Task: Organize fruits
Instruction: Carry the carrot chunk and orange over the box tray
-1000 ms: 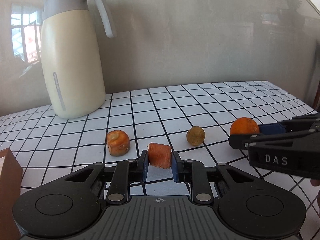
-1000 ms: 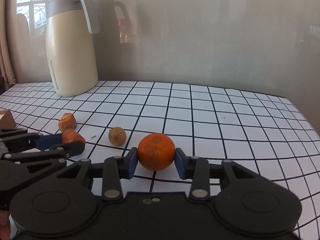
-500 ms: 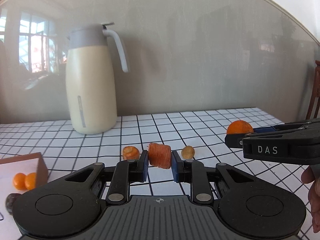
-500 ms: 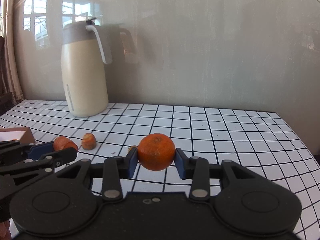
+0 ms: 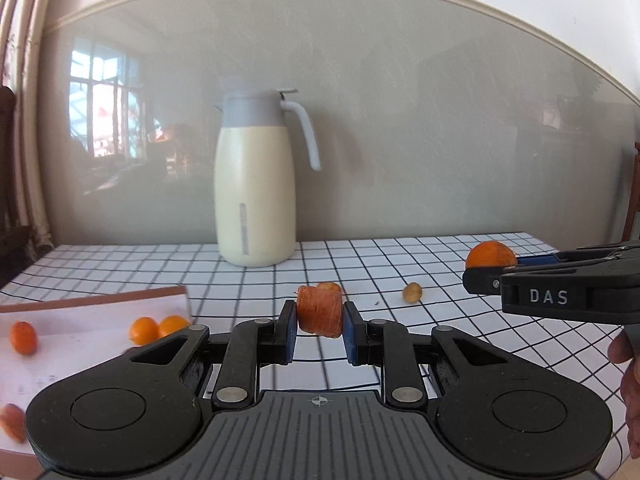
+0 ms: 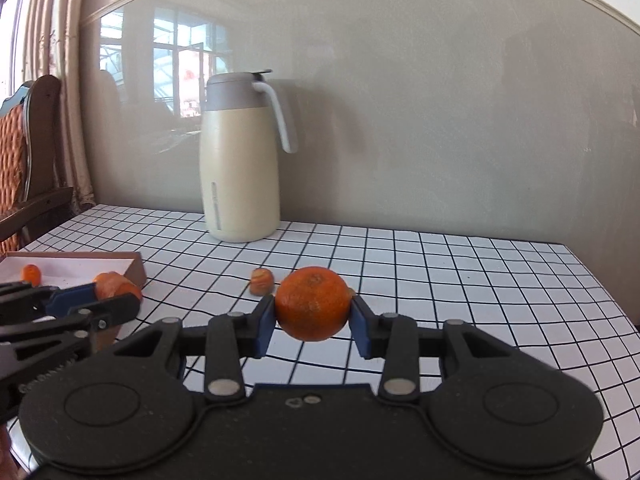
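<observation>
My left gripper [image 5: 319, 330] is shut on an orange carrot chunk [image 5: 320, 314], held above the checked table [image 5: 440, 264]. My right gripper [image 6: 313, 312] is shut on a round orange [image 6: 313, 303], also lifted. In the left wrist view the right gripper [image 5: 480, 276] comes in from the right with the orange [image 5: 491, 254]. The right wrist view shows the left gripper [image 6: 120, 300] at the left with the carrot chunk [image 6: 116, 286]. A second carrot piece [image 6: 261, 280] and a small brown round fruit [image 5: 412, 292] lie on the cloth ahead.
A brown box with a white inside [image 5: 100, 316] sits at the left and holds small oranges [image 5: 144, 328]. A cream jug with a grey lid [image 5: 256, 184] stands at the back by the wall. A wooden chair [image 6: 20, 160] is beyond the table's left edge.
Both grippers have drawn back and risen with their loads, so the jug and loose pieces look farther off. The box with small oranges has come into view at the left.
</observation>
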`<state>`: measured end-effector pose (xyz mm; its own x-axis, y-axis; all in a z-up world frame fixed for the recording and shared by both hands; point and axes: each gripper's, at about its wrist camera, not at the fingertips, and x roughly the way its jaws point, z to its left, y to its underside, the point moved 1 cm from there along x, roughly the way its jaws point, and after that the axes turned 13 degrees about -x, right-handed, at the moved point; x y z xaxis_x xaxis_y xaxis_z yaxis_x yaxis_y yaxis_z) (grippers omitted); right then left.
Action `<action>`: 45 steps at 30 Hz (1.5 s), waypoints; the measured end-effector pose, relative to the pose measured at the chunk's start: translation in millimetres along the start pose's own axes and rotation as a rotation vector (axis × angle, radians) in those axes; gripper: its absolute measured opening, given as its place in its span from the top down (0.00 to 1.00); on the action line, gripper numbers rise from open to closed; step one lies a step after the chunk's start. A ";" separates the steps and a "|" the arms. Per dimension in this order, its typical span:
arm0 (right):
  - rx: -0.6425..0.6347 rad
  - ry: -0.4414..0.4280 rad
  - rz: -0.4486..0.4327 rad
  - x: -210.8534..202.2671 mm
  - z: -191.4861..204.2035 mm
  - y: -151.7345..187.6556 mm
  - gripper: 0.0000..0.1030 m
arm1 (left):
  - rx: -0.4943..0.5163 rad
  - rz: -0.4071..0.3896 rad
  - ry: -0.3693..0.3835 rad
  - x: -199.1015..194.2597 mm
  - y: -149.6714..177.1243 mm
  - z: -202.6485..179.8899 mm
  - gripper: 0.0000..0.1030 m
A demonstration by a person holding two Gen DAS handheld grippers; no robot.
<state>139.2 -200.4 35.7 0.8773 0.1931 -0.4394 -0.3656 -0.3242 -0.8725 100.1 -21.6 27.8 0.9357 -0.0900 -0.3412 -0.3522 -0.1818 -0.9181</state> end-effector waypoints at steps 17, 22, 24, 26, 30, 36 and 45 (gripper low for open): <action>-0.093 -0.157 -0.077 1.7 91.8 -34.2 0.70 | -0.101 -0.120 -0.174 -55.0 -16.5 96.6 0.77; -0.110 -0.200 -0.094 5.2 117.1 -43.2 0.70 | -0.101 -0.139 -0.221 -61.8 -19.9 118.8 0.77; -0.115 -0.212 -0.101 6.4 125.5 -46.5 0.70 | -0.109 -0.145 -0.238 -65.3 -21.2 128.9 0.77; -0.119 -0.222 -0.106 7.8 132.1 -49.1 0.70 | -0.117 -0.149 -0.256 -70.6 -21.3 139.6 0.77; -0.131 -0.240 -0.107 11.6 146.0 -53.2 0.70 | -0.134 -0.151 -0.287 -78.2 -21.1 158.9 0.77; -0.139 -0.264 -0.114 17.3 165.9 -57.7 0.70 | -0.148 -0.153 -0.325 -84.7 -22.1 182.0 0.77; -0.138 -0.302 -0.123 29.0 197.7 -66.0 0.70 | -0.150 -0.153 -0.376 -89.9 -23.8 211.6 0.77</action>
<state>127.3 9.7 38.3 0.7734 0.4968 -0.3938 -0.1991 -0.3995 -0.8949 28.7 198.0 37.6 0.9100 0.3070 -0.2786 -0.1820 -0.3079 -0.9338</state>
